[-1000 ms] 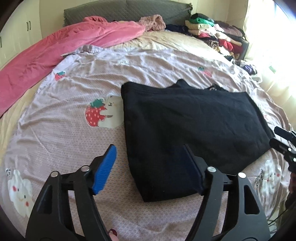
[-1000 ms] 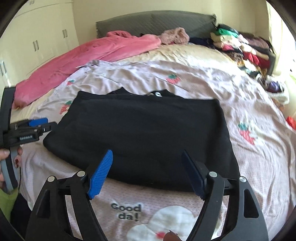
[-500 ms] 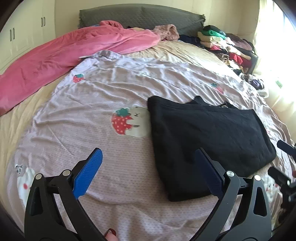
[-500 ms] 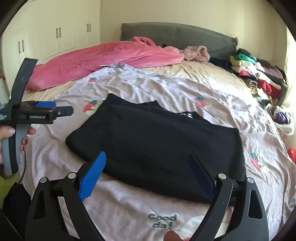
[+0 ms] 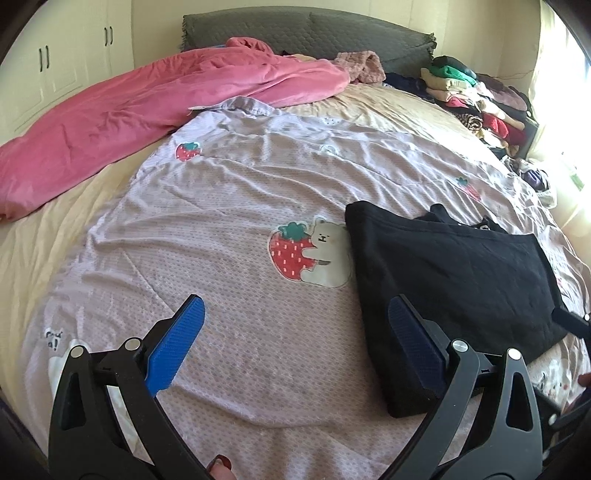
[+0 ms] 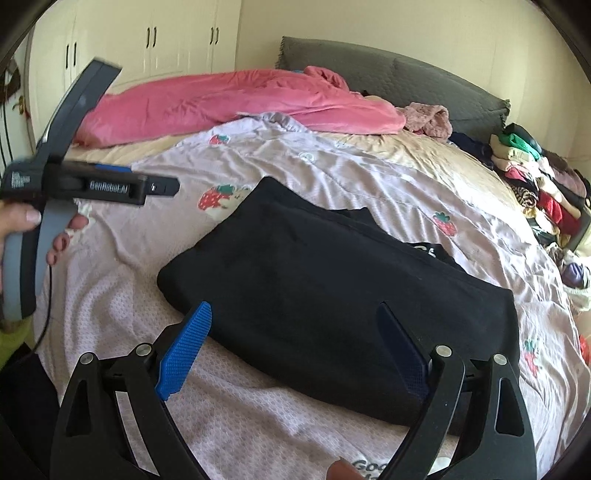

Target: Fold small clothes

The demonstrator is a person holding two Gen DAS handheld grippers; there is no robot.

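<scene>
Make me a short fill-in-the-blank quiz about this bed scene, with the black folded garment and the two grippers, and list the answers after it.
1. The folded garment lying on the printed sheet is ____ in colour.
2. The left gripper holds ____ between its blue pads.
3. The blanket bunched near the headboard is ____.
4. The strawberry print beside the garment shows a small ____ hugging it.

Answers: black; nothing; pink; bear
</scene>
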